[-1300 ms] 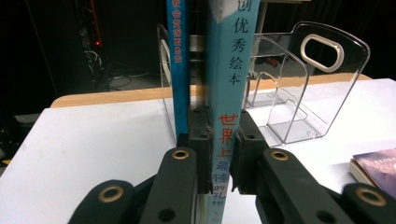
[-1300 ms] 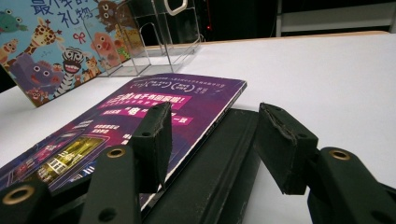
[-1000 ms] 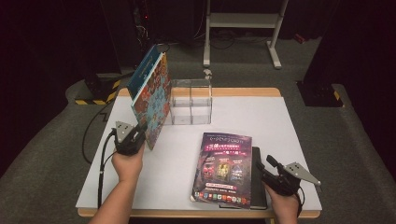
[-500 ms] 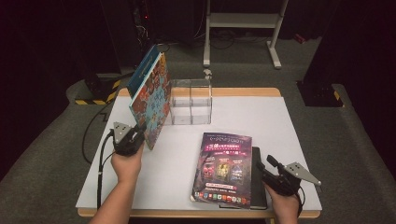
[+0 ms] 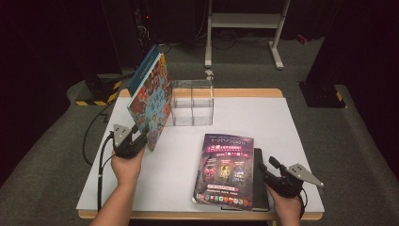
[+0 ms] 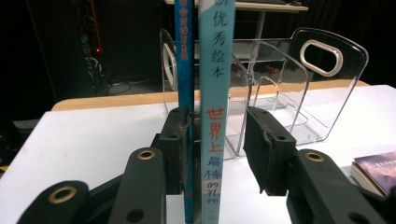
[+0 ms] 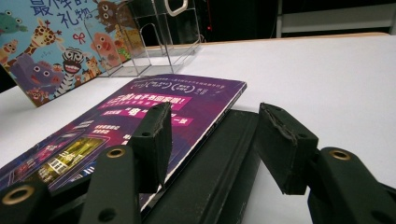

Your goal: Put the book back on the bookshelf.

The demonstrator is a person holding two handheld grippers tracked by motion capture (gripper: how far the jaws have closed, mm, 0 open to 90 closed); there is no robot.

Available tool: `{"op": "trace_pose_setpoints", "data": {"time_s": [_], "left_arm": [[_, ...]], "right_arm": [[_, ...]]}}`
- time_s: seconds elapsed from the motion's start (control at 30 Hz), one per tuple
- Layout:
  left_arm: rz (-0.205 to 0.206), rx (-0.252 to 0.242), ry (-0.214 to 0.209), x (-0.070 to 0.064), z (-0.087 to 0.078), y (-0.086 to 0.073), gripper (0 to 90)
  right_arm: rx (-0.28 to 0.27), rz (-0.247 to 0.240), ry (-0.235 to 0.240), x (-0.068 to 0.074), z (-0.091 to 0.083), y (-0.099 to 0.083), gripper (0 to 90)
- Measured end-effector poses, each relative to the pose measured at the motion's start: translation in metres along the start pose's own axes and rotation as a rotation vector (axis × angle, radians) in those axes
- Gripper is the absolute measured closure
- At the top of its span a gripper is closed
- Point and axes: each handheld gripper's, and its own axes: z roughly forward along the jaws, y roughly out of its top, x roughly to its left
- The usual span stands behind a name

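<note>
I have the left gripper (image 5: 140, 136) at about nine o'clock on the white table (image 5: 291, 122), gripping two picture books (image 5: 151, 101) by their lower edge; they stand upright, leaning slightly. In the left gripper view one pad presses the blue spine (image 6: 185, 70) while the other stands just off the pale spine (image 6: 215, 93). The clear file holder (image 5: 192, 102) sits just beside the books at twelve o'clock. My right gripper (image 5: 267, 168) is at five o'clock, jaws wide apart over the black book (image 7: 219, 158), which lies under the purple magazine (image 5: 225, 169).
</note>
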Motion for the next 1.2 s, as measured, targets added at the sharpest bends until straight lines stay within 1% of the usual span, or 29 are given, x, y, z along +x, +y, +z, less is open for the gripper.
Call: {"op": "trace_pose_setpoints", "data": {"time_s": [0.17, 0.23, 0.3, 0.4, 0.43, 0.47, 0.53, 0.67, 0.7, 0.8, 0.9, 0.93, 0.97, 1.0, 1.07, 1.13, 1.2], "left_arm": [[-0.007, -0.001, -0.008, 0.002, 0.000, -0.001, 57.0], [-0.005, -0.006, -0.023, 0.002, -0.001, -0.001, 55.7], [0.008, -0.007, -0.025, 0.002, -0.001, -0.001, 52.2], [0.011, 0.001, -0.033, 0.003, 0.000, -0.001, 47.5], [0.013, 0.003, -0.036, 0.003, 0.000, -0.001, 43.8], [0.013, 0.005, -0.038, 0.003, -0.001, -0.001, 43.8], [0.017, 0.005, -0.038, 0.003, -0.001, -0.002, 39.2], [0.012, 0.011, -0.052, 0.004, -0.003, -0.002, 27.6], [0.002, 0.017, -0.061, 0.005, -0.003, -0.003, 25.2], [0.005, 0.035, -0.069, 0.005, -0.004, -0.004, 15.8], [-0.010, 0.040, -0.086, 0.007, -0.008, -0.006, 14.6], [-0.013, 0.040, -0.090, 0.008, -0.009, -0.007, 12.5], [-0.014, 0.041, -0.087, 0.008, -0.010, -0.007, 12.5], [-0.015, 0.044, -0.084, 0.009, -0.012, -0.007, 9.0], [-0.025, 0.058, -0.097, 0.010, -0.014, -0.009, 8.7], [-0.021, 0.062, -0.105, 0.010, -0.018, -0.010, 5.6], [-0.020, 0.072, -0.118, 0.011, -0.022, -0.012, 5.4]], "right_arm": [[-0.001, -0.002, -0.001, 0.000, 0.000, 0.000, 45.2], [0.000, -0.002, -0.001, 0.000, 0.000, 0.000, 45.2], [0.000, -0.002, 0.000, 0.001, 0.000, 0.000, 45.1], [0.002, -0.003, 0.001, 0.000, 0.001, 0.000, 45.2], [0.002, -0.004, 0.001, 0.001, 0.001, 0.000, 45.1], [0.002, -0.004, 0.001, 0.001, 0.001, 0.000, 45.1], [0.003, -0.004, 0.000, 0.001, 0.001, 0.000, 44.9], [0.006, 0.000, 0.000, 0.000, 0.001, 0.000, 44.2], [0.007, 0.001, 0.000, 0.000, 0.001, 0.000, 44.0], [0.010, 0.000, 0.002, 0.001, 0.002, 0.000, 43.5], [0.016, 0.002, 0.004, 0.001, 0.002, 0.000, 43.0], [0.018, 0.003, 0.004, 0.001, 0.002, -0.001, 42.9], [0.018, 0.003, 0.004, 0.001, 0.002, -0.001, 42.9], [0.020, 0.005, 0.004, 0.001, 0.003, -0.001, 42.8], [0.020, 0.005, 0.004, 0.001, 0.003, -0.001, 42.8], [0.023, 0.003, 0.005, 0.001, 0.003, -0.001, 42.8], [0.024, 0.002, 0.007, 0.002, 0.003, -0.001, 42.7]]}}
